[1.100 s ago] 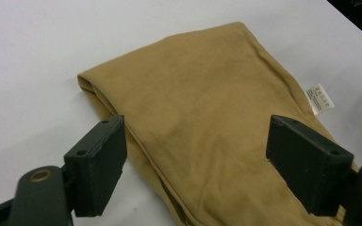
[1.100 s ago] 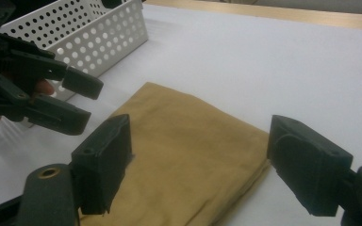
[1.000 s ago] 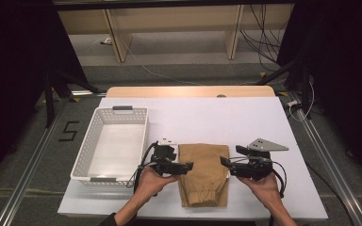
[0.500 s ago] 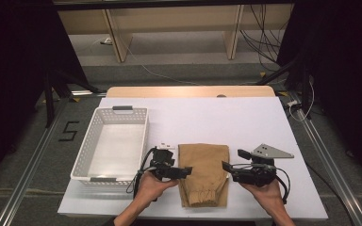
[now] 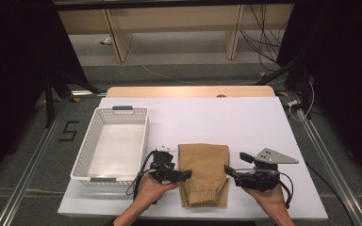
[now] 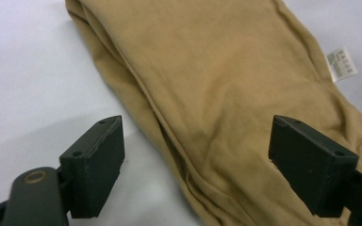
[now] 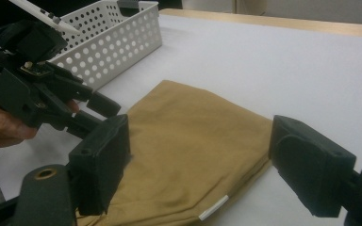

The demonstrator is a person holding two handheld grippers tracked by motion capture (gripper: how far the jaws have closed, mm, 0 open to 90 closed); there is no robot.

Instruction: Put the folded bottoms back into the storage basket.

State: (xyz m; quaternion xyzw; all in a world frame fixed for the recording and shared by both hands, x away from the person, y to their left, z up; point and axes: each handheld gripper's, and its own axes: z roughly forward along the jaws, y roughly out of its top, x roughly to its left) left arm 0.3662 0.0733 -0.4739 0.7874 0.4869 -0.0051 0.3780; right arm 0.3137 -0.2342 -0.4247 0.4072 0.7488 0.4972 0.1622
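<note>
A folded tan garment [image 5: 203, 173] lies flat on the white table [image 5: 245, 127], near its front edge; a small white label [image 6: 341, 63] sticks out from one side. My left gripper [image 5: 185, 175] hovers at the garment's left edge, open, its jaws straddling the folded edge [image 6: 169, 136] with nothing clamped. My right gripper [image 5: 229, 170] is at the garment's right edge, also open, jaws wide over the cloth [image 7: 188, 146]. In the right gripper view, the left gripper [image 7: 104, 105] and the hand holding it show across the garment.
A white perforated basket [image 5: 113, 143] stands empty on the table's left part, close beside the left gripper. The table's front edge is just below the hands. Cables trail from both grippers. Wooden shelving and floor cables lie beyond the far edge.
Both hands have drawn back a little toward the front edge of the table. The garment has not moved and both grippers have stayed open.
</note>
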